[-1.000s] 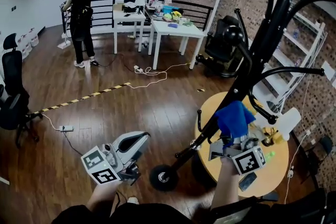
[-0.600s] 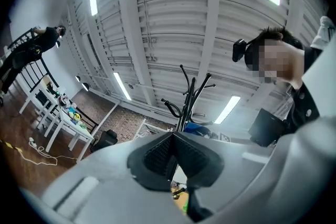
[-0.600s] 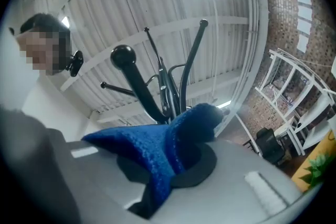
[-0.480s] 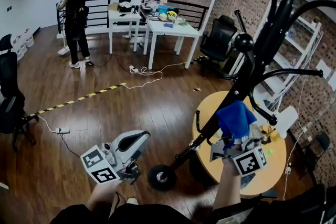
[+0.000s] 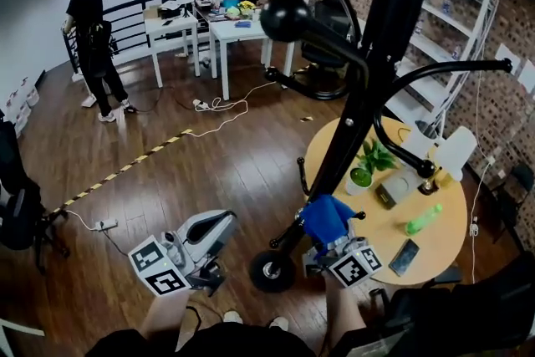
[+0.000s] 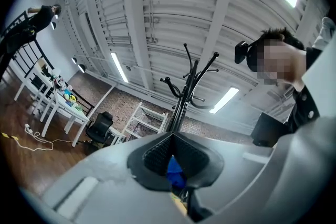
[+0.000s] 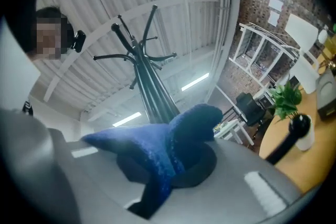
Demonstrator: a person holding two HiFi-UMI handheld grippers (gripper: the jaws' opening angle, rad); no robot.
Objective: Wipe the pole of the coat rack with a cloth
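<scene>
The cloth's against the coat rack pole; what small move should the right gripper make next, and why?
Probably slide the right gripper down the pole toward the base, jaws shut on the blue cloth: the cloth sits low on the pole, with a short bare stretch left below it.

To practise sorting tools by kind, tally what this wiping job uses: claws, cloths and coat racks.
Claws: 2, the left claw and the right claw
Cloths: 1, the blue cloth
Coat racks: 1, the black coat rack
Total: 4
</scene>
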